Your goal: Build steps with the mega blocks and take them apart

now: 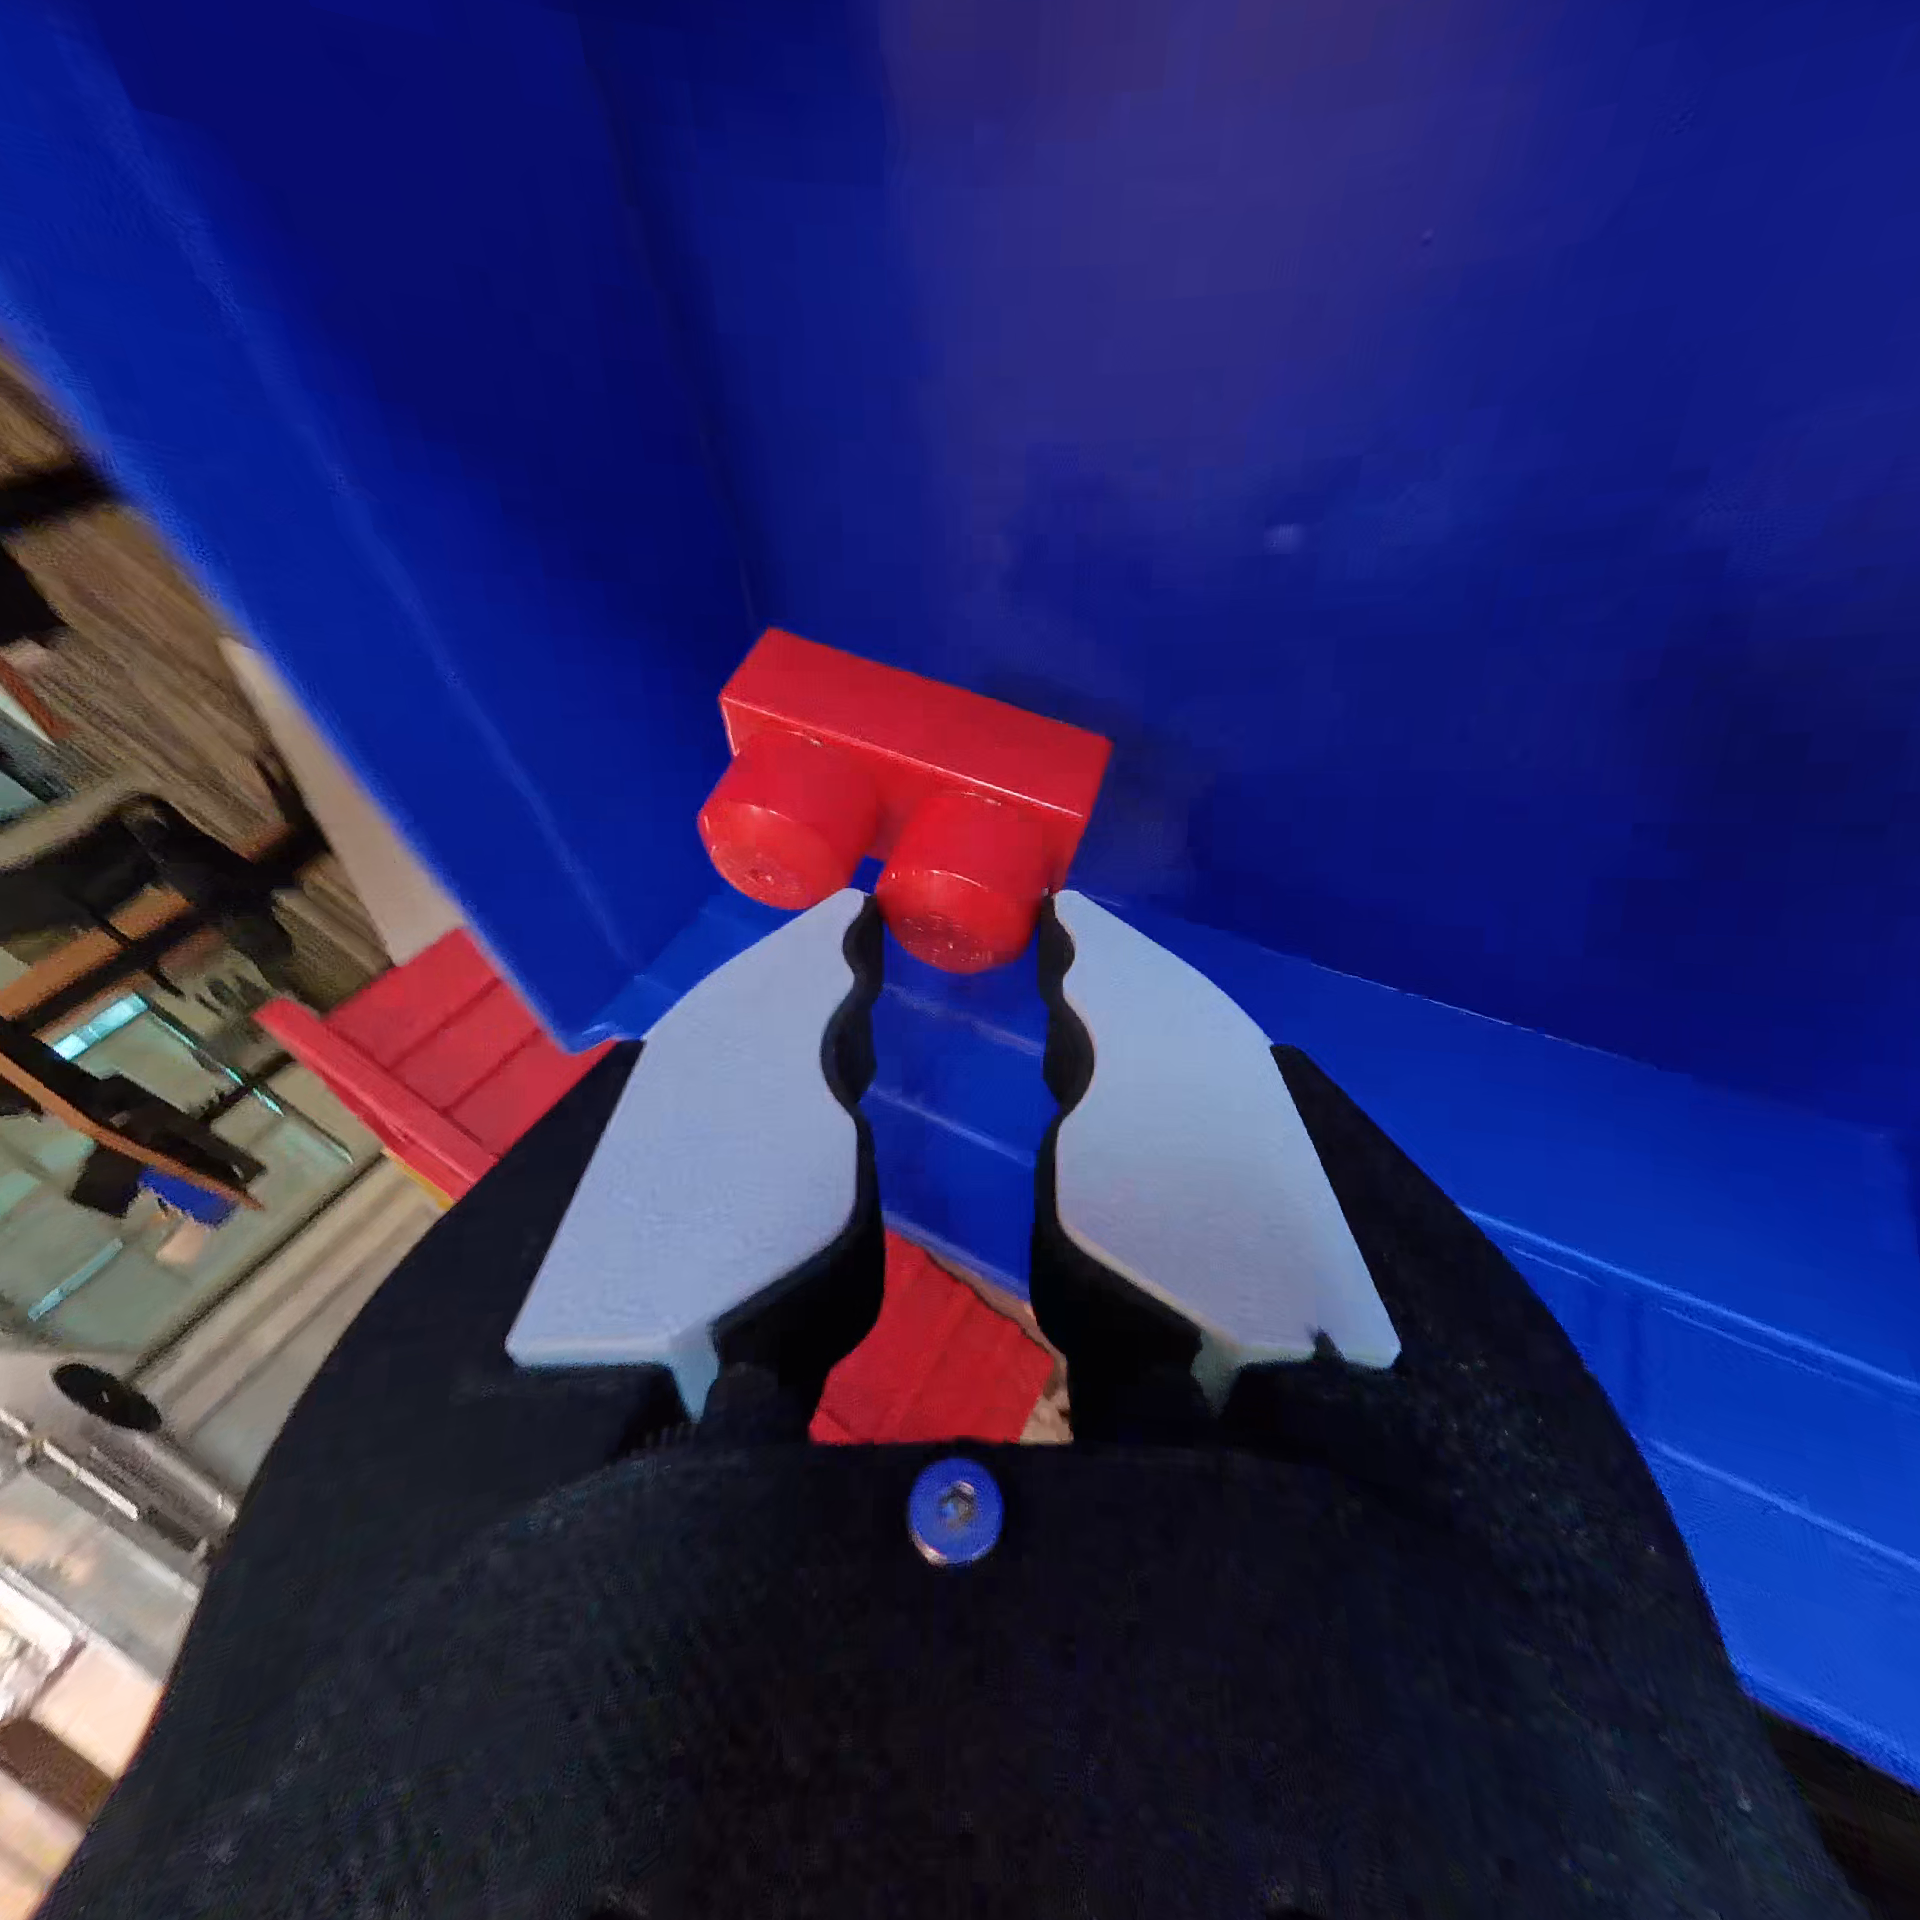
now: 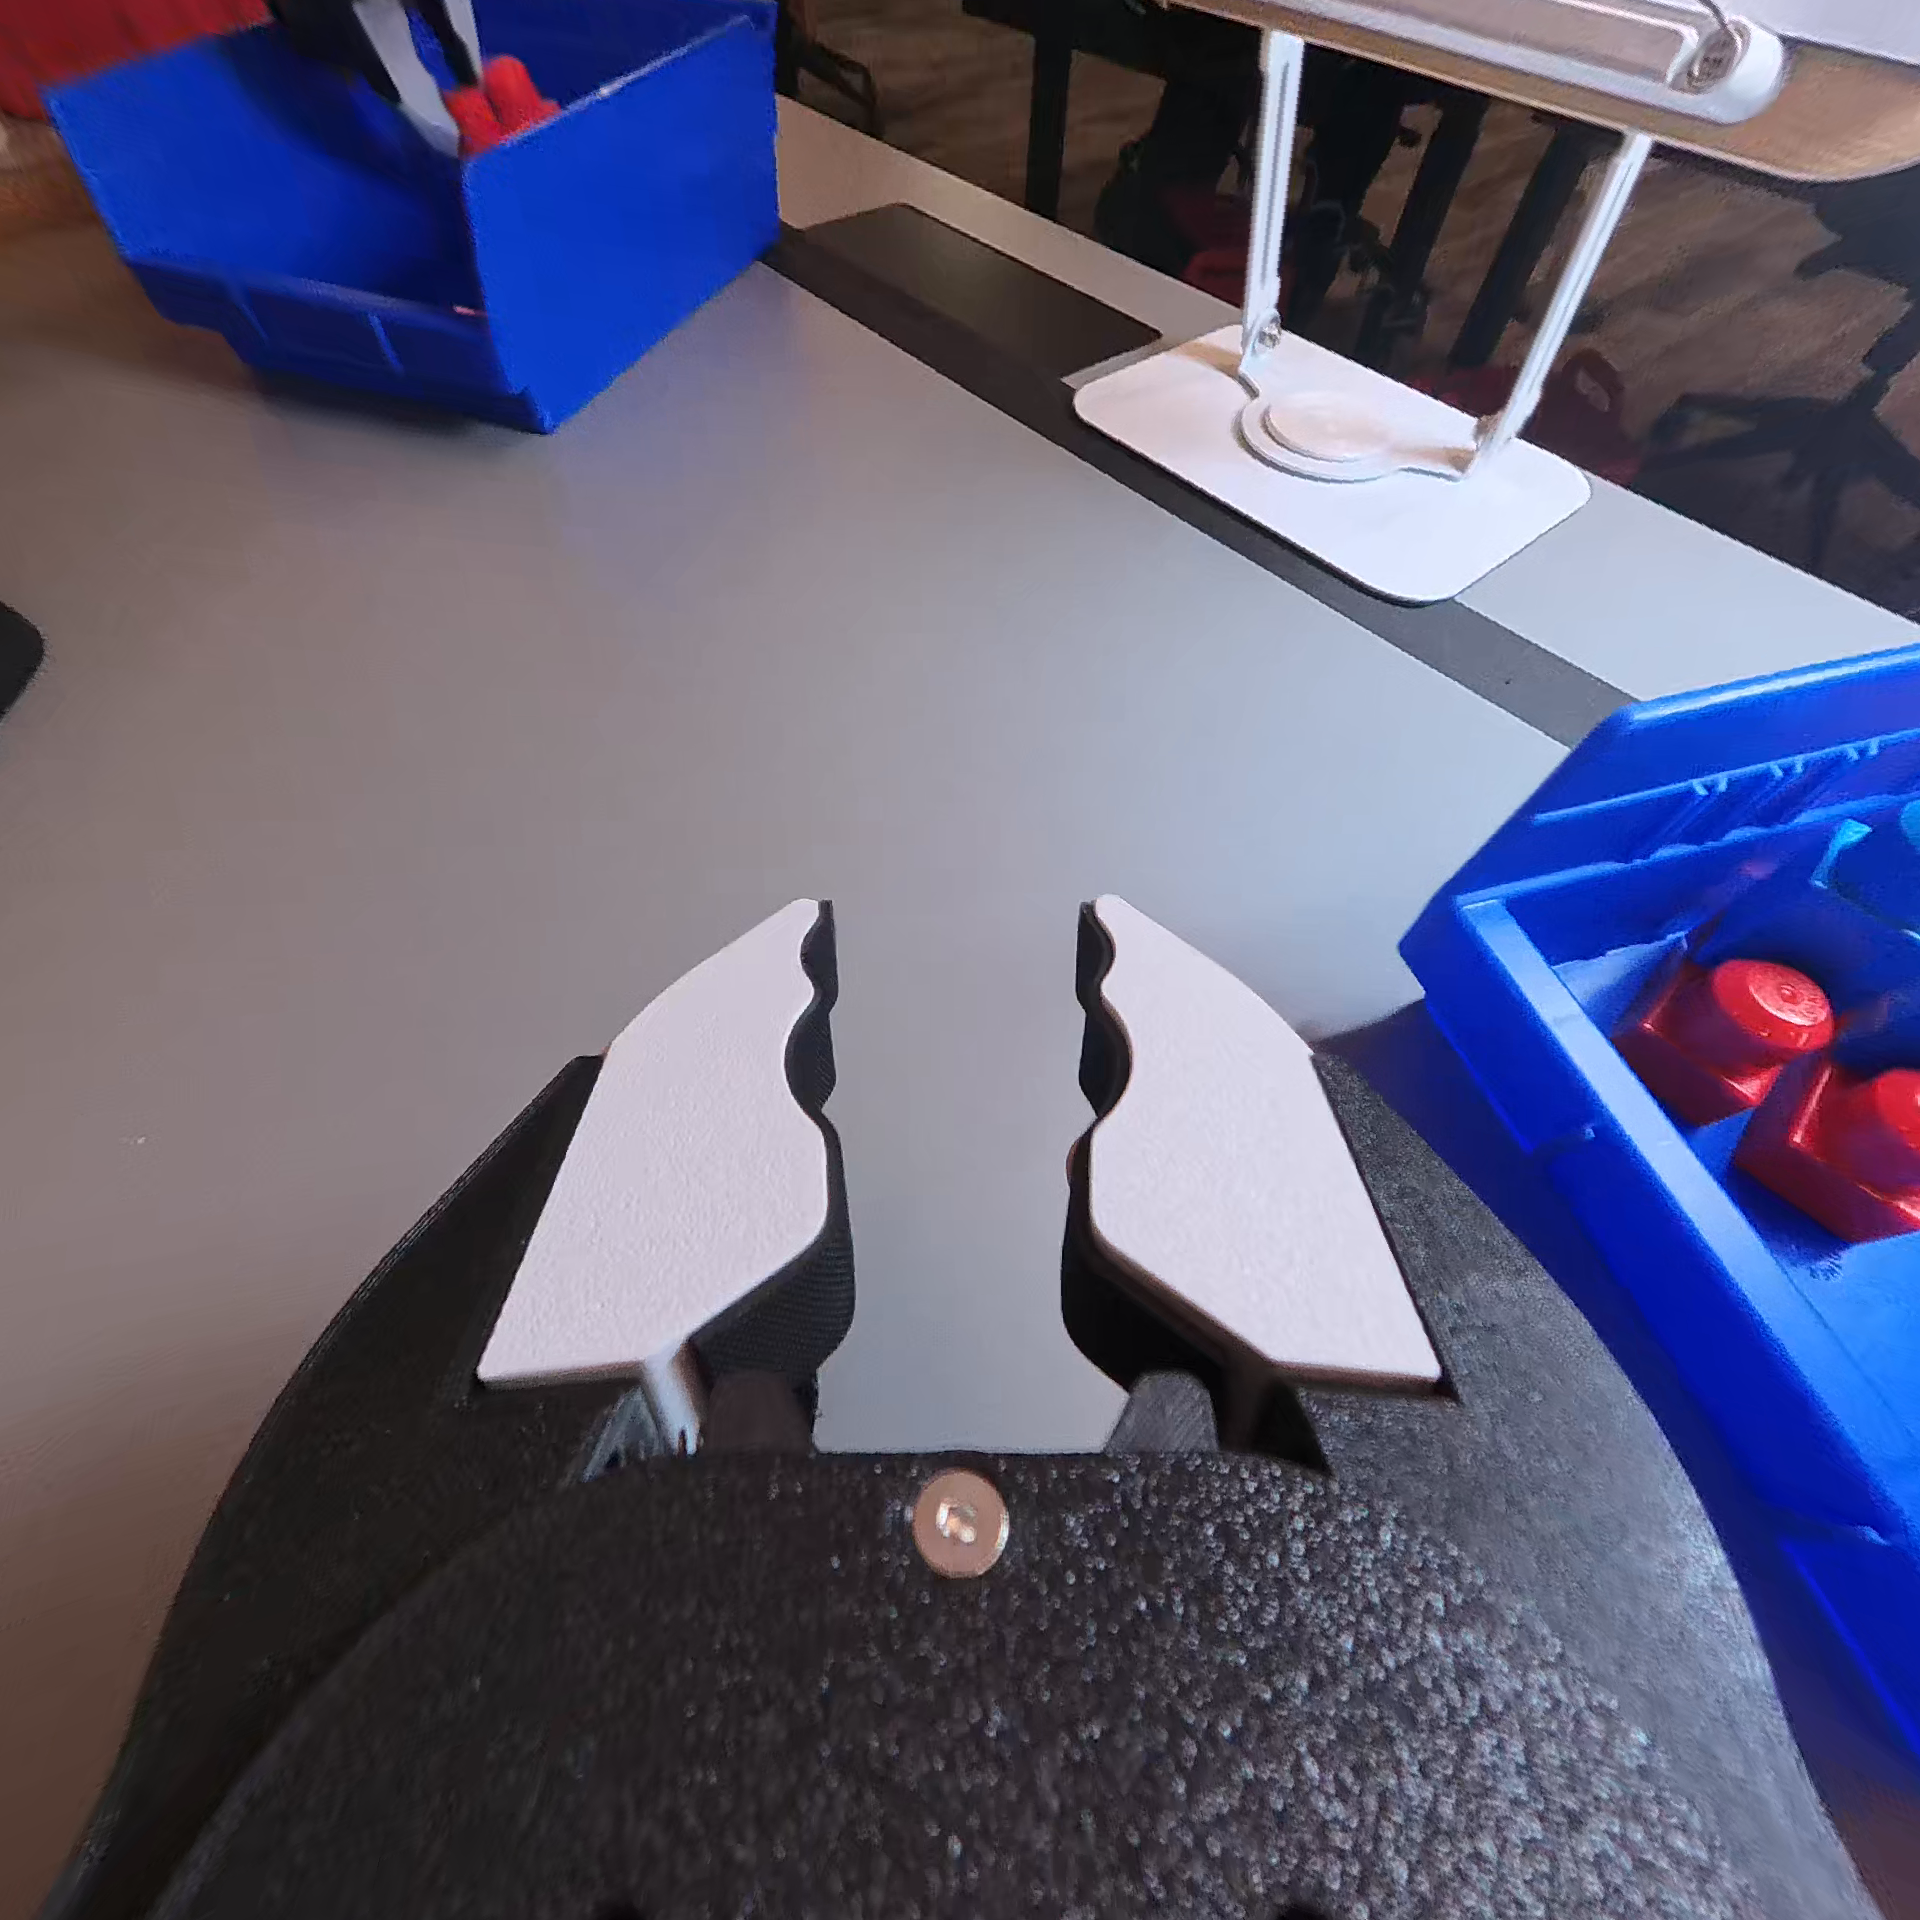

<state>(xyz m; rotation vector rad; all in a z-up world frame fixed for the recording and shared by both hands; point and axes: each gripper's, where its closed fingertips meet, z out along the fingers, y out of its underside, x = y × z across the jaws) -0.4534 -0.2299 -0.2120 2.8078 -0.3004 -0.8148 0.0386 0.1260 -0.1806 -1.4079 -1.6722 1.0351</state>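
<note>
Jaws of the left gripper (image 1: 958, 902) are pinched on a stud of a red block (image 1: 914, 758) inside a blue bin (image 1: 1351, 416); the right gripper (image 2: 954, 906) is held agape, empty, over the grey table (image 2: 520, 675).

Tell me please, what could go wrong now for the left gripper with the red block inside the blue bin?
1. The left gripper pinches only one stud of the red block, at the fingertips, so the block might twist or slip out when lifted.
2. The block sits close to the corner of the blue bin, so it may catch on the wall on the way out.
</note>
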